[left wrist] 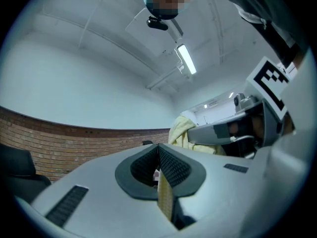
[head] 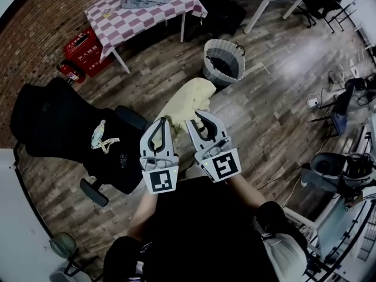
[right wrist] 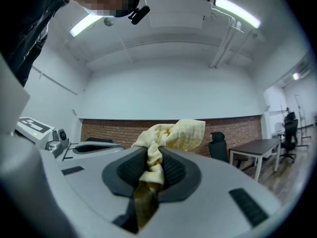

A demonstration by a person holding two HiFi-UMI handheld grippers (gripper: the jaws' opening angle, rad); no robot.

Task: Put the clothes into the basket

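The yellow cloth [head: 187,101] hangs in mid-air at the centre of the head view, stretched between the two grippers above the wooden floor [head: 264,116]. The right gripper [right wrist: 151,165] has its fingers [right wrist: 176,168] closed on a thick bunched fold of it, and the rest of the fabric billows out past the tips. The left gripper [left wrist: 159,170] has its fingers closed on a thin edge of the same cloth. The grey basket [head: 212,74] stands on the floor just above the cloth in the frame, upright, with something dark inside it. At the upper left is a surface [head: 176,7] with a checkered cover, and a grey garment [head: 143,0] lies on it. A black chair [head: 53,122] fills the left side.
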